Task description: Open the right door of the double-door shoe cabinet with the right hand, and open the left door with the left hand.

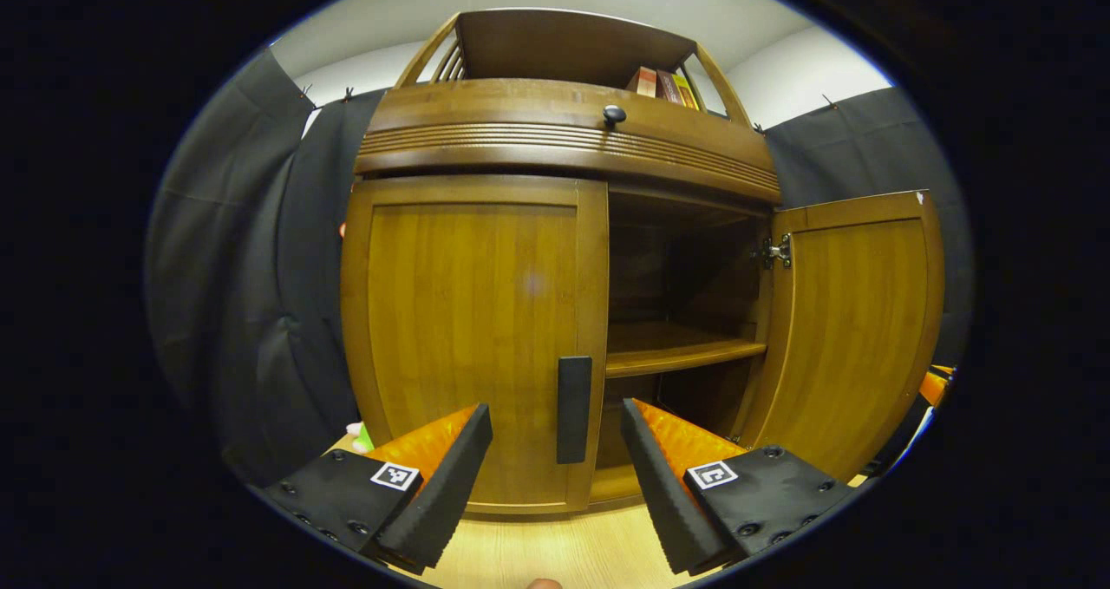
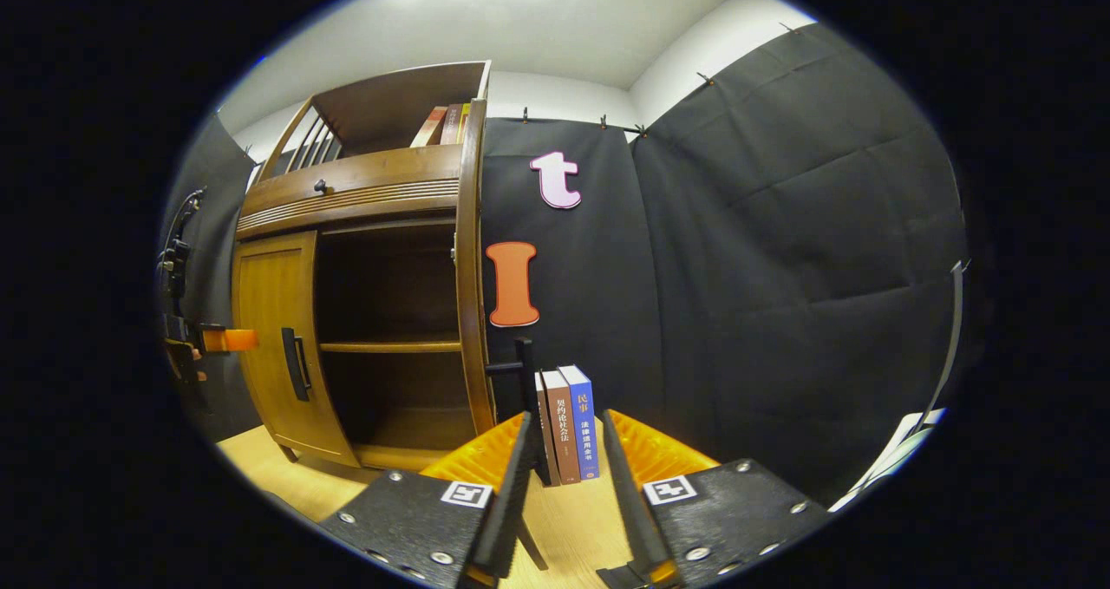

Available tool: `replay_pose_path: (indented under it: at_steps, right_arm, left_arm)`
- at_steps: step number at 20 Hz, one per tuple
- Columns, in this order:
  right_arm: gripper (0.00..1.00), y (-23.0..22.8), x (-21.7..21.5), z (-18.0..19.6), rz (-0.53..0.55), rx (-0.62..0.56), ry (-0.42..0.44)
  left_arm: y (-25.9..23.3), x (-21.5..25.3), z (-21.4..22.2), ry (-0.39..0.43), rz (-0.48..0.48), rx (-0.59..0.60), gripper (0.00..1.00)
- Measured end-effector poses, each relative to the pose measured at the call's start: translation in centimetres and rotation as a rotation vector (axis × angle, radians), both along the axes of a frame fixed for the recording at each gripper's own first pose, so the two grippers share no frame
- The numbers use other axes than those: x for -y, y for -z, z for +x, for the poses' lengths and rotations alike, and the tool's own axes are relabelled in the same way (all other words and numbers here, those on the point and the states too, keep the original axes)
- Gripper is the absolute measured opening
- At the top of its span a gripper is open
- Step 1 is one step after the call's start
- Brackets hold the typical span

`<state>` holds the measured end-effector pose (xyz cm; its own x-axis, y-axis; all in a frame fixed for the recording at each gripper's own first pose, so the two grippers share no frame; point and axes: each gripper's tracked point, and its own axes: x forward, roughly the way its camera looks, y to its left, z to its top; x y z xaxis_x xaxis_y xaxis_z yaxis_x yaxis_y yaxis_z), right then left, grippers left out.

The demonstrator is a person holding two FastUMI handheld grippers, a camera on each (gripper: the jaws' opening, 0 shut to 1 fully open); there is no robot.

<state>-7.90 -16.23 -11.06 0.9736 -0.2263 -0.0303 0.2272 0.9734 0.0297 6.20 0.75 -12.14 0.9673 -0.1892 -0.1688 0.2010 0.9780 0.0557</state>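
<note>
The wooden shoe cabinet (image 1: 564,129) stands close in front of me on a light wood floor. Its left door (image 1: 468,329) is closed, with a black vertical handle (image 1: 574,409) at its inner edge. My left gripper (image 1: 555,454) is open just short of that handle, which shows between the two fingers without touching them. The right door (image 1: 854,329) is swung wide open, baring a shelf (image 1: 676,350). In the right gripper view that door (image 2: 471,294) appears edge-on, and my right gripper (image 2: 565,463) is open and holds nothing, off to the door's right. The left gripper (image 2: 212,340) shows near the left door (image 2: 269,337).
Three books (image 2: 568,424) stand on the floor against a black bookend (image 2: 523,372), just right of the open door and ahead of my right gripper. More books (image 1: 663,86) sit on the cabinet's top shelf. A drawer knob (image 1: 614,114) sits above the doors.
</note>
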Motion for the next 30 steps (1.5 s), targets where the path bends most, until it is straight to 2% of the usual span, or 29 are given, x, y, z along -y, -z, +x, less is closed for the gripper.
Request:
replay_pose_path:
  at_steps: [2,3,8,9,10,11,12,14,15,16,17,19,20,21,23,24,25,26,28,29,30]
  right_arm:
    - [0.63,0.0,0.0,0.2,-0.01,0.001,0.004]
    - [0.77,-0.2,0.1,0.2,-0.017,0.004,0.008]
    - [0.9,-0.6,0.6,0.3,-0.045,0.019,0.034]
    - [0.8,-0.7,0.5,0.2,-0.045,0.022,0.032]
    - [0.8,-0.7,0.5,0.2,-0.045,0.024,0.031]
    - [0.7,-0.8,0.6,0.1,-0.05,0.025,0.033]
    - [0.83,-0.8,0.6,0.0,-0.055,0.026,0.033]
    - [0.84,-0.7,0.7,0.1,-0.058,0.025,0.034]
    - [0.95,-0.7,0.7,0.0,-0.058,0.024,0.036]
    - [0.86,-0.7,0.8,0.1,-0.057,0.024,0.036]
    - [0.86,-0.6,0.8,0.0,-0.055,0.024,0.036]
    - [0.86,-0.6,0.8,0.0,-0.052,0.024,0.035]
    - [0.97,-0.6,1.0,0.0,-0.051,0.026,0.036]
    - [0.97,-0.6,1.1,0.0,-0.051,0.028,0.041]
    - [0.97,-0.5,1.3,0.1,-0.052,0.025,0.047]
    - [0.86,-0.4,1.3,0.1,-0.051,0.023,0.047]
    - [0.97,-0.4,1.1,0.1,-0.051,0.022,0.045]
    - [0.97,-0.4,1.1,0.1,-0.052,0.02,0.044]
    - [0.97,-0.3,1.0,0.1,-0.051,0.015,0.042]
    - [0.86,-0.2,0.9,0.1,-0.049,0.012,0.043]
    - [0.86,-0.2,0.9,0.1,-0.048,0.01,0.045]
  left_arm:
    - [0.8,0.4,1.1,0.005,0.006,-0.015,0.98]
    - [1.4,0.8,1.8,0.011,0.01,-0.02,0.97]
    - [3.6,2.5,4.6,0.029,0.03,-0.043,0.95]
    - [3.7,2.7,5.1,0.028,0.035,-0.041,0.96]
    - [3.8,2.8,5.5,0.031,0.04,-0.037,0.99]
    - [3.8,2.9,5.9,0.028,0.045,-0.029,0.96]
    - [3.8,2.8,6.4,0.024,0.049,-0.021,0.97]
    - [4.1,2.6,7.1,0.014,0.059,-0.018,0.95]
    - [4.2,2.4,7.5,0.008,0.063,-0.016,0.92]
    - [4.3,2.3,7.8,0.0,0.065,-0.016,0.92]
    - [4.5,2.3,8.0,0.0,0.066,-0.019,0.83]
    - [4.9,2.2,8.5,-0.011,0.069,-0.027,0.73]
    - [5.1,2.0,8.7,-0.018,0.075,-0.031,0.69]
    - [5.3,2.1,8.8,-0.019,0.08,-0.037,0.69]
    - [5.4,2.1,9.3,-0.03,0.077,-0.042,0.59]
    - [5.5,2.2,9.2,-0.032,0.076,-0.042,0.54]
    - [5.5,1.9,9.3,-0.04,0.077,-0.042,0.47]
    - [5.3,2.0,9.2,-0.041,0.066,-0.037,0.39]
    - [5.4,1.9,9.2,-0.045,0.064,-0.042,0.39]
    - [5.4,1.9,9.2,-0.042,0.065,-0.045,0.39]
    - [5.6,1.9,9.2,-0.034,0.069,-0.051,0.38]
